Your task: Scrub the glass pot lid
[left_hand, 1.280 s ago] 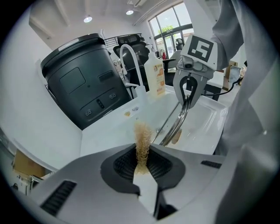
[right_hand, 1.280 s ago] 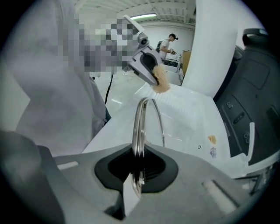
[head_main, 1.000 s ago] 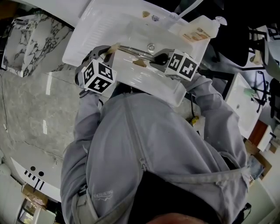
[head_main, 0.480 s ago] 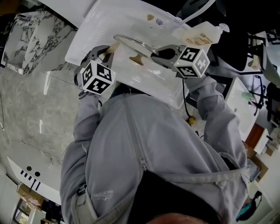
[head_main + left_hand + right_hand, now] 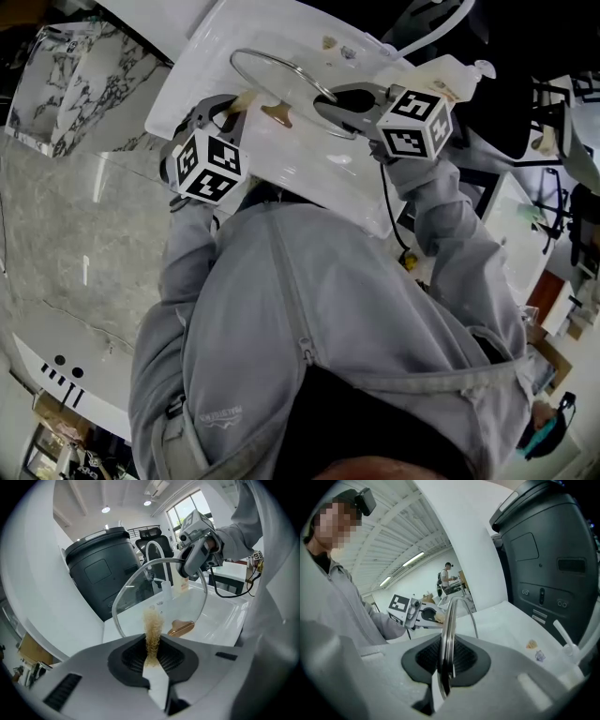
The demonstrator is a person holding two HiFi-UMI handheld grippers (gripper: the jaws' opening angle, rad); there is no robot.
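Lifting is the change: a second ago the glass pot lid lay nearly flat, low in the white sink; now it's raised and tipped up on edge over the sink's middle, towards its far edge. The right gripper has gone up with it, jaws clamped on the lid's metal rim at the right side. The right gripper view shows the rim running straight through the pads, edge-on, so that's a firm pinch and not a rest. The left gripper has hardly moved, sitting by the sink's near-left edge, jaws clenched on a tan fibrous scrubber that sticks out towards the glass. In the left gripper view the lid's face fills the frame just past the scrubber tip, brown knob showing low on the glass and the faucet behind it. Scrubber and glass are close; whether they touch I can't tell. Meaning for the task: the lid now looks set up for scrubbing, one claw holding it steady and its face turned to the other. No scrub stroke is evident yet, so the task looks early. Likely next is bringing the scrubber onto the glass while the rim pinch holds; that thin edge could slip or twist under sideways push.
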